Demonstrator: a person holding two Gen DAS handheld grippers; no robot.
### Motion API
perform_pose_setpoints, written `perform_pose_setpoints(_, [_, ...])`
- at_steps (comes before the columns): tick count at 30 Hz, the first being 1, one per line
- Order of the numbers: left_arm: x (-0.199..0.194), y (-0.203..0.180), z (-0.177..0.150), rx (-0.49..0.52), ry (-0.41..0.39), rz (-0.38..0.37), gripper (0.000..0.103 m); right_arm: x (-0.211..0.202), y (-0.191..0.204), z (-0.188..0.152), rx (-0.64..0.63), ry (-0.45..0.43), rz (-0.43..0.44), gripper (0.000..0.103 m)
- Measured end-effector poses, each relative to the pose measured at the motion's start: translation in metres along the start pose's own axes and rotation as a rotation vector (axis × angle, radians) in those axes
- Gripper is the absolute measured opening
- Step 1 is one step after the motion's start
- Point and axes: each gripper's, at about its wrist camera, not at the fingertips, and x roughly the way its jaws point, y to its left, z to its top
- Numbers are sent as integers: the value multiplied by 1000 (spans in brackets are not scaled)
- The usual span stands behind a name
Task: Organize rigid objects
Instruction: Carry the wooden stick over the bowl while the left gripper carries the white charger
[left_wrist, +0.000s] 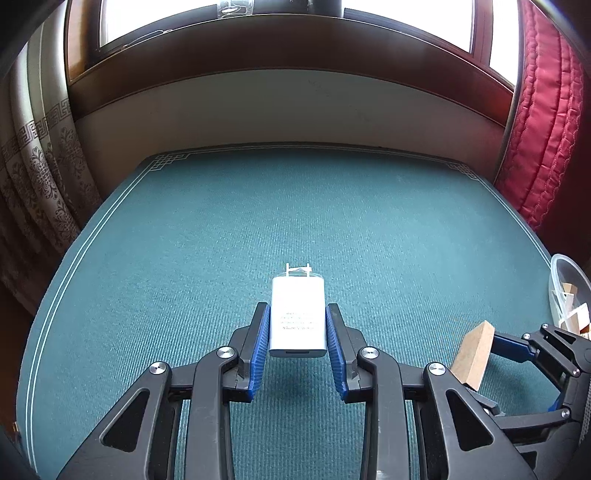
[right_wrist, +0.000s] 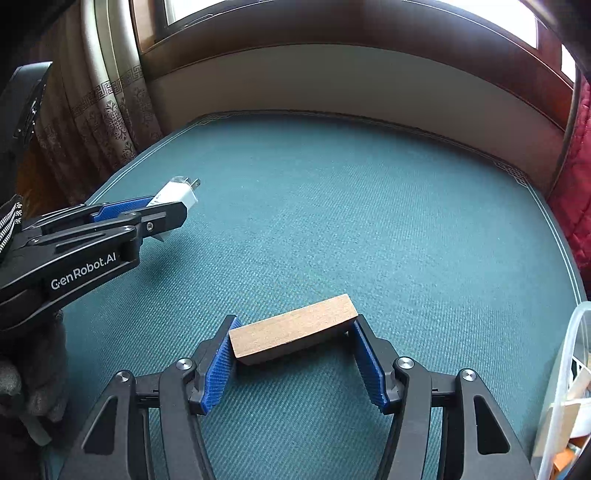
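Note:
A white plug-in charger (left_wrist: 297, 317) with two metal prongs pointing away hangs above the green table mat (left_wrist: 258, 221), and my left gripper (left_wrist: 297, 314) is shut on its sides. The same charger (right_wrist: 177, 194) shows at the left of the right wrist view, in the left gripper (right_wrist: 162, 212). A tan wooden block (right_wrist: 293, 328) lies crosswise between the blue pads of my right gripper (right_wrist: 293, 332), which is shut on its two ends and holds it above the mat. In the left wrist view the block (left_wrist: 474, 354) and right gripper (left_wrist: 517, 347) appear at the lower right.
A clear plastic container (right_wrist: 565, 387) with wooden pieces inside stands at the table's right edge, also seen as the container (left_wrist: 565, 288) in the left view. A patterned curtain (left_wrist: 33, 173) hangs left, a red quilted cushion (left_wrist: 543, 129) right, a wall and window sill behind. A gloved hand (right_wrist: 22, 369) holds the left gripper.

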Motion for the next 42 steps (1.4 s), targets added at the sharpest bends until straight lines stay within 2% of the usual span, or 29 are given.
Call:
perform_pose_setpoints(22, [0, -27, -10, 79, -6, 3, 31, -62, -72, -17, 249, -144, -132, 63])
perform_pose_setpoints(31, [1, -31, -13, 99, -1, 2, 31, -89, -116, -30, 407, -214, -235, 63])
perform_pose_setpoints(37, [1, -32, -13, 106, -3, 2, 31, -102, -146, -39, 526, -245, -266, 63])
perform_pose_setpoints(42, [0, -33, -13, 109, -7, 0, 31, -110, -160, -46, 576, -265, -285, 63])
